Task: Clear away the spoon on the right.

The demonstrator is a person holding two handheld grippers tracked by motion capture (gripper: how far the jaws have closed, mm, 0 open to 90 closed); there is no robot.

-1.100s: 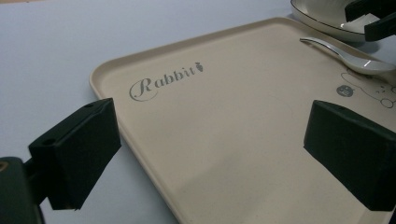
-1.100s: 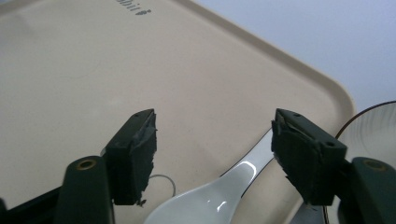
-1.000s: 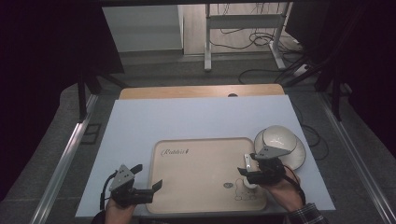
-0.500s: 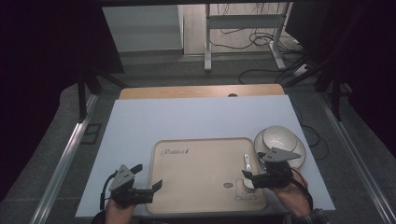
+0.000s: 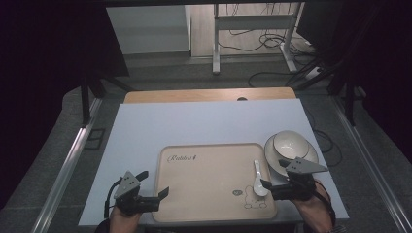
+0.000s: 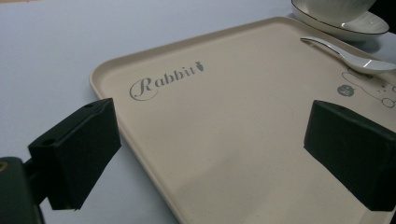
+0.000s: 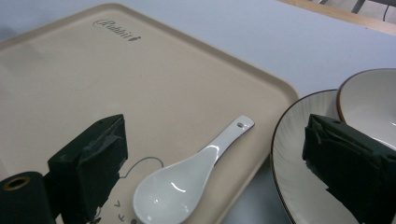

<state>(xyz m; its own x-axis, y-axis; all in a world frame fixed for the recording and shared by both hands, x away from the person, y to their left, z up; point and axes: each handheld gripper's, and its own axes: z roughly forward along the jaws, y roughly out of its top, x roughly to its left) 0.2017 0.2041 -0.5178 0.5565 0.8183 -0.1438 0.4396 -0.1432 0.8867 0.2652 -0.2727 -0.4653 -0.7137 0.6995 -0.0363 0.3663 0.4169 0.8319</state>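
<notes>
A beige tray [image 5: 209, 179] printed "Rabbit" lies at the table's front. A white ceramic spoon [image 5: 259, 182] rests on its right side, bowl toward me. Just right of the tray, a white bowl [image 5: 290, 144] sits on a white plate [image 5: 272, 165]. My right gripper [image 5: 269, 190] hovers at the tray's right edge; its jaws have just been opening and stand open. In the right gripper view the spoon [image 7: 182, 182] lies free between them on the tray [image 7: 140, 84], untouched. My left gripper [image 5: 154, 183] is open at the tray's front-left corner, jaws astride the tray rim [image 6: 105, 77].
The pale table top [image 5: 204, 126] stretches bare behind the tray. A wooden strip [image 5: 209, 94] runs along its far edge. Cables and a metal frame [image 5: 216, 39] lie on the floor beyond. The plate [image 7: 294, 158] and bowl [image 7: 373, 102] sit close by the right jaw.
My right gripper has drawn back to the right with its jaws spreading wider, and the spoon lies on the tray. The left gripper has stayed put.
</notes>
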